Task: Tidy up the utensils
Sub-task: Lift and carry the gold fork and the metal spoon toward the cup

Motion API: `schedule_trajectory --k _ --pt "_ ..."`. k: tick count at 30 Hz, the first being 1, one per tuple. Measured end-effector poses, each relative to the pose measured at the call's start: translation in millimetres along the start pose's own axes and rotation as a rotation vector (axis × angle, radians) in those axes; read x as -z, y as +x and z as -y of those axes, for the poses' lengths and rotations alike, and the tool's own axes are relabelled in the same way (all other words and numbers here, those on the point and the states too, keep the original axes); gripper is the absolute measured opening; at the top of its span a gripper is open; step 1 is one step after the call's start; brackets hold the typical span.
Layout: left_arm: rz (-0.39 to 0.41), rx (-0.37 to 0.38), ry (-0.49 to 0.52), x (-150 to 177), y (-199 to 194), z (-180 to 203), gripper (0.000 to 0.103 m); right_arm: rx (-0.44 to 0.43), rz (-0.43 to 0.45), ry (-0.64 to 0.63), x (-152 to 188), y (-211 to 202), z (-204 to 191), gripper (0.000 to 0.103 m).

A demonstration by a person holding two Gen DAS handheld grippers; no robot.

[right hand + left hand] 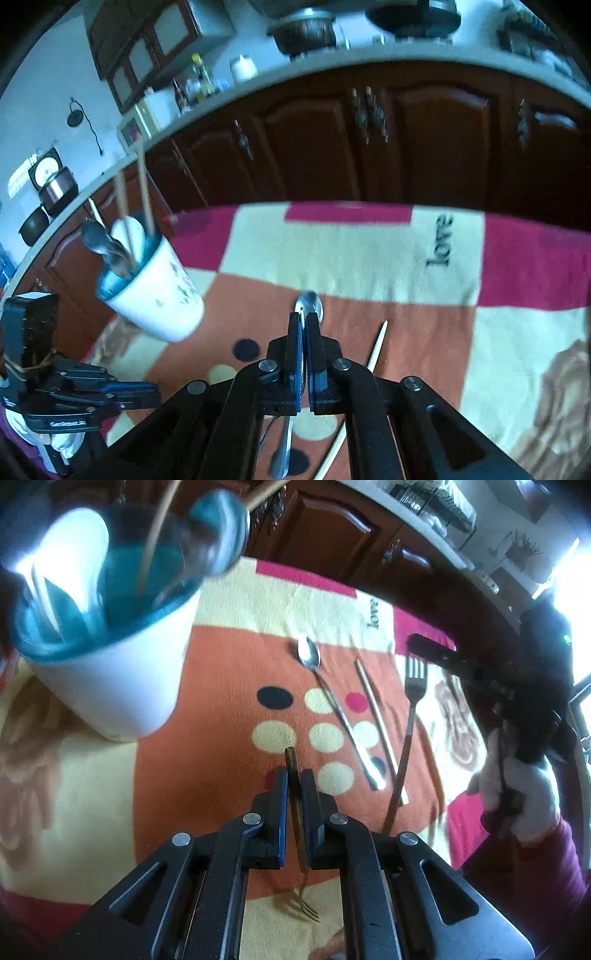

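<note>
1. Held fork (297, 819): clamped by its brown handle between the nearly shut jaws of the left gripper (294, 775), tines hanging toward the camera, above the middle of the patterned cloth (207, 686); not yet in the cup (110, 686)
2. Cup: toward the cloth's far left corner, already loaded with spoons and chopsticks; judged the finished share of the sorting
3. Left to collect: spoon (332, 701), single chopstick (376, 716) and second fork (408, 731), side by side right of the cloth's centre
4. Right gripper (303, 317): jaws pressed together, apparently on nothing; spoon flat on the cloth below
5. Left wrist view only: the grip on the fork, the second fork, a gloved hand (524, 790)
6. Right wrist view only: the cup's outer wall, the far edge of the cloth, the cabinets beyond
</note>
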State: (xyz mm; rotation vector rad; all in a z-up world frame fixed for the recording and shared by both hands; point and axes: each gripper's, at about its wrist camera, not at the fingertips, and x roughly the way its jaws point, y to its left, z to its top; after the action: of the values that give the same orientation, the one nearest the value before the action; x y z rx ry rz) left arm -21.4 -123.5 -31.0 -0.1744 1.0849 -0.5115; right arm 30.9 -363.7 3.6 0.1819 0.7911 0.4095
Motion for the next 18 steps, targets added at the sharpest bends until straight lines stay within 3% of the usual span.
schedule_trajectory --k 6,18 --pt "0.071 0.010 0.024 0 -35 9 0.005 0.021 0.099 -0.024 -1 -46 -33 0.002" --pt "0.187 0.003 0.047 -5 -98 14 0.005 0.028 0.199 -0.088 -27 -96 -77 0.002"
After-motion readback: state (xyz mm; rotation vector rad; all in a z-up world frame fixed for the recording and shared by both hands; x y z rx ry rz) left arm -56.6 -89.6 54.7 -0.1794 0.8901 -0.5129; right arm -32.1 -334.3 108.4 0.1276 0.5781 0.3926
